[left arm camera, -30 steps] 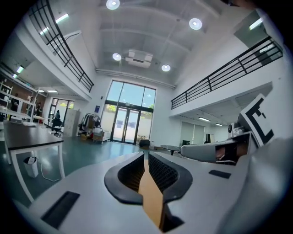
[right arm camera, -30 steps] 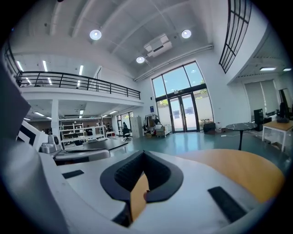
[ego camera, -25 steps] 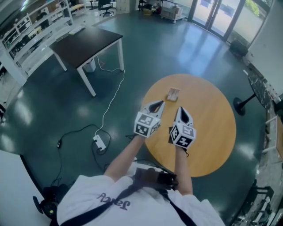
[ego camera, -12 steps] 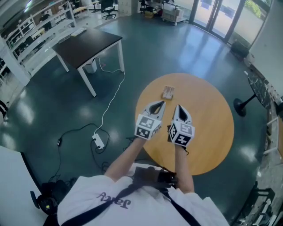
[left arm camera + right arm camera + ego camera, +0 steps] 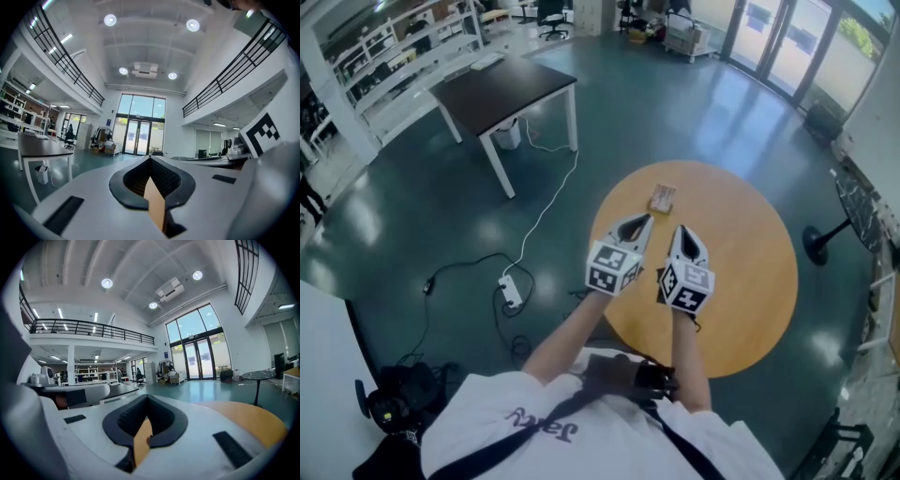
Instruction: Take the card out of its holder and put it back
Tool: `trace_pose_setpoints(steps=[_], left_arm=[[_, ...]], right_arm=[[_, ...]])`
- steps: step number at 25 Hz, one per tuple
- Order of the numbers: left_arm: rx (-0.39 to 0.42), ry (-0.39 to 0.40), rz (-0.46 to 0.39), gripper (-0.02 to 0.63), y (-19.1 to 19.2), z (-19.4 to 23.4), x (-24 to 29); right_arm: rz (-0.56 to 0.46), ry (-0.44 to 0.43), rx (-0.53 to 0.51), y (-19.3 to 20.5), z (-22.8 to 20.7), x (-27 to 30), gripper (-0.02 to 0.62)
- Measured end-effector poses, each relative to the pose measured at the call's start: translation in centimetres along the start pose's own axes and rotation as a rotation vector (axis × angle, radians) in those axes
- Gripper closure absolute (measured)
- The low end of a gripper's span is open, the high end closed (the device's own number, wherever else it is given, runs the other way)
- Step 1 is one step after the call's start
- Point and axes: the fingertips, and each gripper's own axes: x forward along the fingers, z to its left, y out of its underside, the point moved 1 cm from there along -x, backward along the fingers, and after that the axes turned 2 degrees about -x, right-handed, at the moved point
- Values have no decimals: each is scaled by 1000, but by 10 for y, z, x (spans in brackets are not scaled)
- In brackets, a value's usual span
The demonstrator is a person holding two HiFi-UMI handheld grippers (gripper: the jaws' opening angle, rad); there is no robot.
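step: approach, card holder untouched on table | left gripper, right gripper: jaws together, empty | next: reach holder, open jaws

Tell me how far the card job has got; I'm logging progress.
Done: nothing visible; the card holder lies on the round table, too small to show its card. In hand: nothing; the left hand-held gripper and right hand-held gripper are shut, empty, short of it. Left, it seems: taking the card out and putting it back.
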Motion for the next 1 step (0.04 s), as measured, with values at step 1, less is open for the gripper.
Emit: trace_pose_setpoints(steps=[1], left_arm=[[-2,-3,-3,594,-1,-4,-1]], right_arm=[[0,-4,0,-1,-2,-3,577]])
